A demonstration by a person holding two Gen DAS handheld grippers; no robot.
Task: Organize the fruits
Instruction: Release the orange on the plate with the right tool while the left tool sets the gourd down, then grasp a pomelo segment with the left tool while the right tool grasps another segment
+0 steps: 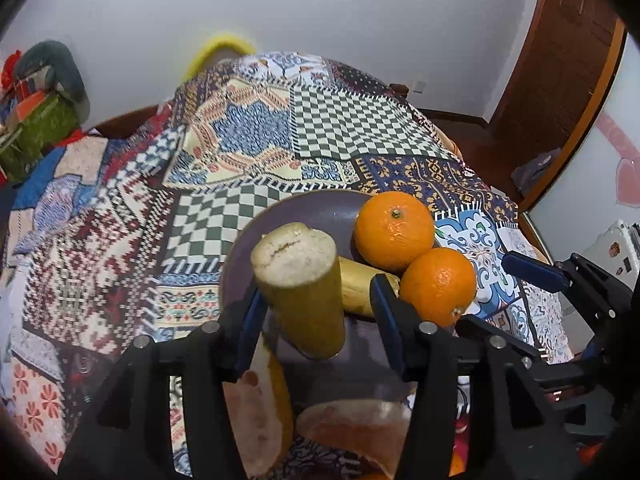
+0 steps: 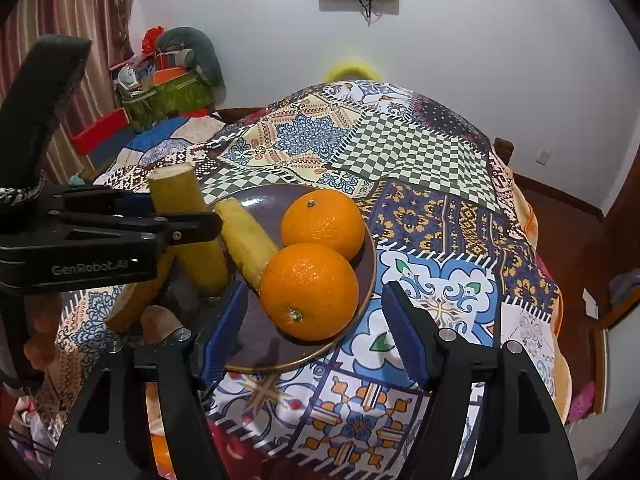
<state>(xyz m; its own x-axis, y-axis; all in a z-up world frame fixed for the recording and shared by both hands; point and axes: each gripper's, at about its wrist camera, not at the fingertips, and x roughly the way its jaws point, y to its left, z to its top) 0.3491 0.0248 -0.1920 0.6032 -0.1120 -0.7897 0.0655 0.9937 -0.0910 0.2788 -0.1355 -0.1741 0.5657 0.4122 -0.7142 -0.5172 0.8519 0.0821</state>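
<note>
A dark purple plate (image 1: 316, 208) (image 2: 260, 348) on the patchwork cloth holds two oranges, the far one (image 1: 394, 230) (image 2: 322, 224) and the near one (image 1: 438, 284) (image 2: 308, 292). A yellow cut stick (image 1: 360, 284) (image 2: 248, 236) lies beside them. A second yellow cut piece (image 1: 300, 292) (image 2: 184, 216) stands upright at the plate's near left edge, between the jaws of my left gripper (image 1: 318, 316) (image 2: 180, 220). That gripper is open: the right pad stands clear of the piece. My right gripper (image 2: 314, 336) is open just short of the near orange, holding nothing.
Pale, pinkish peel or fruit wedges (image 1: 260, 400) (image 2: 132, 304) lie on the cloth below the left gripper. A green box (image 2: 168, 100) with clutter sits at the table's back left. The table edge (image 2: 552, 280) drops off on the right, towards a wooden door (image 1: 560, 72).
</note>
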